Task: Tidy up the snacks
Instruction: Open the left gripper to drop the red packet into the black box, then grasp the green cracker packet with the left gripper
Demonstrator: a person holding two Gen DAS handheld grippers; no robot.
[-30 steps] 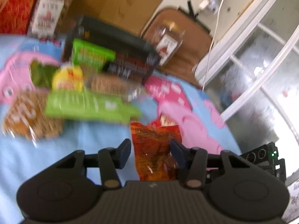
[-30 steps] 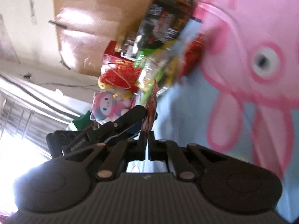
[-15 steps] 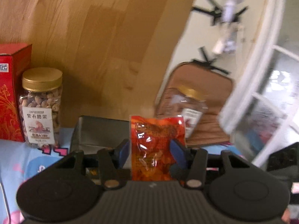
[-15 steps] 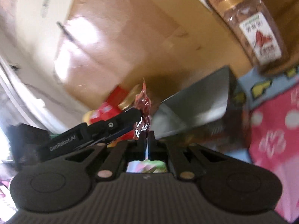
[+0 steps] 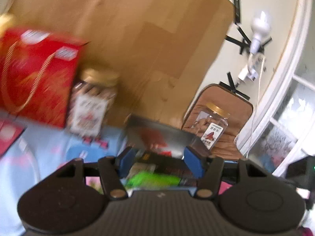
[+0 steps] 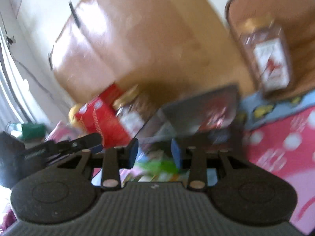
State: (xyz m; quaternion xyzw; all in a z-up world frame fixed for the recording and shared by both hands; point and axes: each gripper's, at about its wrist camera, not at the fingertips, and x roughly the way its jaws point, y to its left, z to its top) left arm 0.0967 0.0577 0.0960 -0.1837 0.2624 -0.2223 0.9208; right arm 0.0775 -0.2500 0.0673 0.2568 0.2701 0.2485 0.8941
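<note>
A dark open box stands on the blue cartoon cloth, with a blurred red packet inside it. My left gripper is open and empty just in front of the box. A green snack packet lies below its jaws. My right gripper is open and empty, facing the same box. Green and pale packets lie under it. The left gripper shows at the left of the right wrist view.
A red gift box and a gold-lidded nut jar stand at the back left. A second clear jar stands right of the dark box before a brown cushion. A wooden board backs the scene.
Both grippers have opened. The orange-red packet that they held together is gone from the jaws and a red packet now shows inside the dark box. Both views are blurred by motion.
</note>
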